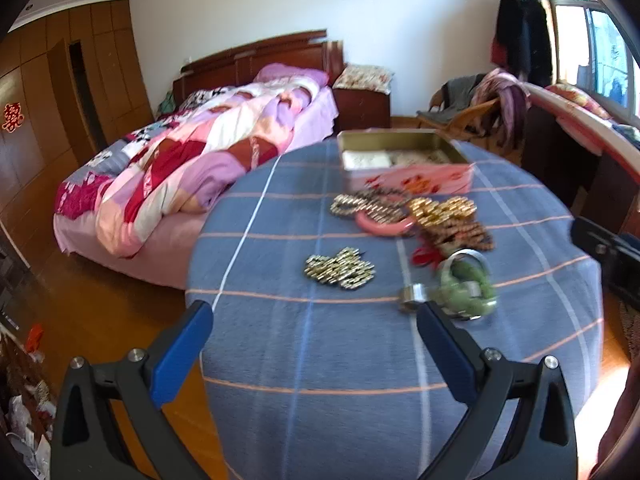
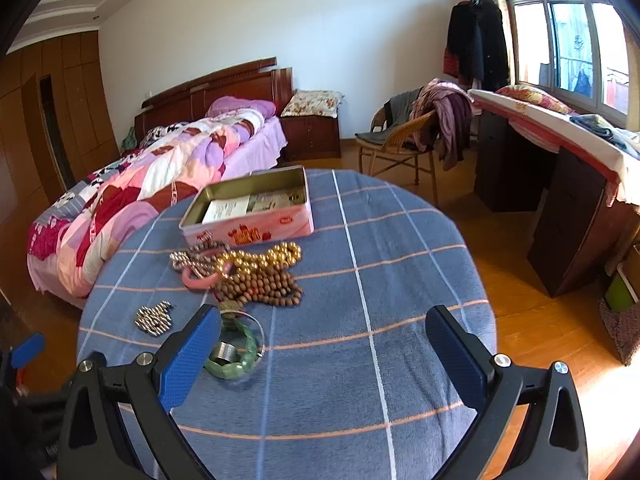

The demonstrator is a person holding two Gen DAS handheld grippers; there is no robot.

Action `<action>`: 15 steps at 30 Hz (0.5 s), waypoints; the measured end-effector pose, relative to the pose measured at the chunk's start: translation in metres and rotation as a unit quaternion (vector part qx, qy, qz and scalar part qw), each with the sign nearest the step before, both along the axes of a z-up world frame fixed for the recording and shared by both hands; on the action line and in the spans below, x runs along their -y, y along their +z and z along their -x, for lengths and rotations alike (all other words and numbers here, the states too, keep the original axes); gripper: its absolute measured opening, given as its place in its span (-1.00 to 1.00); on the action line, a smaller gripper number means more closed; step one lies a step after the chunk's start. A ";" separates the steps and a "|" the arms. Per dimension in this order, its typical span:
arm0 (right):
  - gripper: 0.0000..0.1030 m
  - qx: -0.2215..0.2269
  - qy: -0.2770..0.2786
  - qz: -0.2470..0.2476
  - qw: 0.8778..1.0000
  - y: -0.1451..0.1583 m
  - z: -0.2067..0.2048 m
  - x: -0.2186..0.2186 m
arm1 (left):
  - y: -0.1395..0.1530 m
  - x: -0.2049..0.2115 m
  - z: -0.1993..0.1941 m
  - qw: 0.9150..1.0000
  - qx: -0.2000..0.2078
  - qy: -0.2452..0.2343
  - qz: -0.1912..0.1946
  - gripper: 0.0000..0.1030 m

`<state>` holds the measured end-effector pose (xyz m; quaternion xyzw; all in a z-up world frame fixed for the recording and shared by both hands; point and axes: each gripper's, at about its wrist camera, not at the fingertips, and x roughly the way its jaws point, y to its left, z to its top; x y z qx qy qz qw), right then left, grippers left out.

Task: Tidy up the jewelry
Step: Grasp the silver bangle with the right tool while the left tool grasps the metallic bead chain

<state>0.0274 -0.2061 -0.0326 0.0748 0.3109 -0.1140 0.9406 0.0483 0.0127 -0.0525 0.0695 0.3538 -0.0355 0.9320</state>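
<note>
Both your left gripper and right gripper hover over the near edge of the bench with jaws apart and empty. No jewelry appears stowed yet. Nearest lies the green bangle, then the brown beads. The tin sits near the far edge, open, long axis running left-right.

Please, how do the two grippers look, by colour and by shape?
The left gripper and the right gripper look alike: black plastic frames with triangular cut-outs, silver round bolts at the joints, and two long flat fingers covered by blue textured pads. No cables or markings are visible.
</note>
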 end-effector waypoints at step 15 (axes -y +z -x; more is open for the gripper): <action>0.97 -0.107 0.135 -0.093 0.981 -0.061 -0.083 -0.034 | -0.029 -0.024 -0.034 0.999 -0.041 0.005 0.019 1.00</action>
